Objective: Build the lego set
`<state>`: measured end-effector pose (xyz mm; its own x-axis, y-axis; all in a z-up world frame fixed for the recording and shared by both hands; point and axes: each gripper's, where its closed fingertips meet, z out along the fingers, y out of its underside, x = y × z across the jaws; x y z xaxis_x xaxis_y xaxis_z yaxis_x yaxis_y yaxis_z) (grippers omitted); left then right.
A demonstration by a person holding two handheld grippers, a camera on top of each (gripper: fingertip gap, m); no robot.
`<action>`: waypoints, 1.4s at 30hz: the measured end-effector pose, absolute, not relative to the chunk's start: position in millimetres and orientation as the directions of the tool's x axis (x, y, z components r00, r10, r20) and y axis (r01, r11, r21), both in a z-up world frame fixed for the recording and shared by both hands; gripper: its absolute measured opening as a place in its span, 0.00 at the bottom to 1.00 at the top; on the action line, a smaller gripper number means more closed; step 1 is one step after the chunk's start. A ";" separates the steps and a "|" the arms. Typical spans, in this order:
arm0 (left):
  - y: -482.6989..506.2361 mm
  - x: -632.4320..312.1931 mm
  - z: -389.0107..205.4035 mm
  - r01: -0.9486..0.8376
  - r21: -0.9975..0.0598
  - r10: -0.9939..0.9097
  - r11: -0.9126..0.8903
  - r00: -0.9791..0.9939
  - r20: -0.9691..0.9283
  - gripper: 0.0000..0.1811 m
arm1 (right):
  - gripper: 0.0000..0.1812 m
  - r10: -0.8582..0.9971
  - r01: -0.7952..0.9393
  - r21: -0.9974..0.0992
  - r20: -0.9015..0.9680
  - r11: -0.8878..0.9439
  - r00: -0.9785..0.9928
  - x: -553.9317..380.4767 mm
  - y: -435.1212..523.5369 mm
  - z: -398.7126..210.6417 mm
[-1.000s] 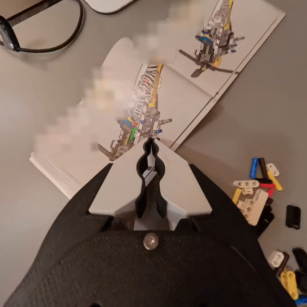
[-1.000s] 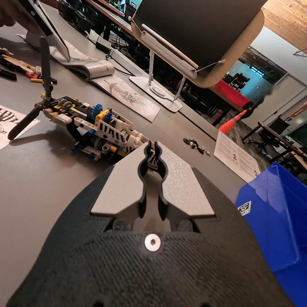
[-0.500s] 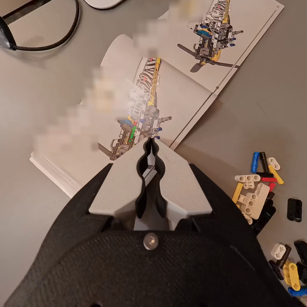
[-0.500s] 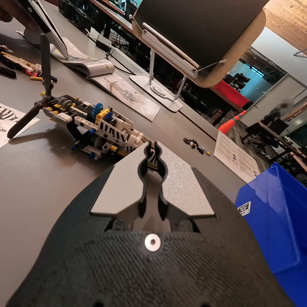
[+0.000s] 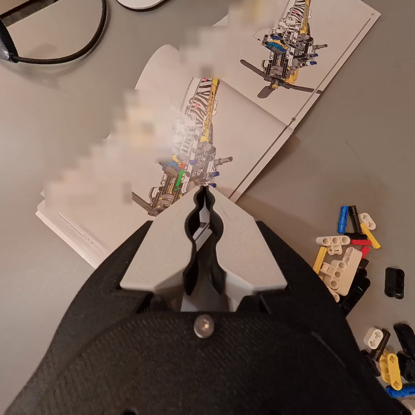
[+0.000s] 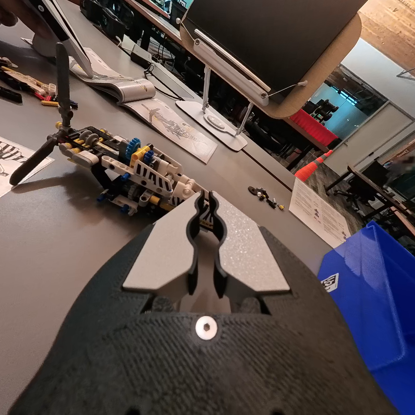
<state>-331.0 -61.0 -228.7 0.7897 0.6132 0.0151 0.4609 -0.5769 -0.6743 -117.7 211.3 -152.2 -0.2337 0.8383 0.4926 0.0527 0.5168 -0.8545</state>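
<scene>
Your right tongs (image 6: 206,195) pinch the plane's (image 6: 125,170) striped tail end. Your left tongs (image 5: 204,189) are pressed together over the book (image 5: 235,116).

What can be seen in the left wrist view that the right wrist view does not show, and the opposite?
Only the left wrist view shows the black cable and the left gripper, jaws shut and empty. Only the right wrist view shows the built lego model, the blue bin, the monitor stand and the right gripper, nearly shut. Both show the grey table, an open instruction booklet and loose pieces.
</scene>
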 end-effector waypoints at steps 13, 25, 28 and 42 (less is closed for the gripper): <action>-61.1 -331.0 -228.7 0.465 -0.675 0.615 -0.573 0.789 0.022 0.01 | 0.01 0.836 0.053 -0.852 0.496 0.520 -0.235 -117.8 210.9 -153.0; -61.0 -331.1 -228.7 0.467 -0.677 0.615 -0.569 0.788 0.026 0.01 | 0.01 0.837 0.050 -0.853 0.495 0.519 -0.234 -117.7 211.1 -152.5; -61.1 -331.1 -228.7 0.467 -0.678 0.615 -0.568 0.788 0.028 0.01 | 0.01 0.838 0.048 -0.855 0.493 0.516 -0.233 -117.6 211.3 -152.0; -60.9 -331.2 -228.7 0.470 -0.680 0.616 -0.563 0.787 0.034 0.01 | 0.01 0.840 0.038 -0.858 0.492 0.513 -0.229 -116.7 211.5 -150.5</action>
<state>-331.2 -60.9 -228.7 0.7872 0.6157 0.0345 0.4699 -0.5627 -0.6801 -116.7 211.5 -150.5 -0.2294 0.8398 0.4920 0.0377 0.5128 -0.8577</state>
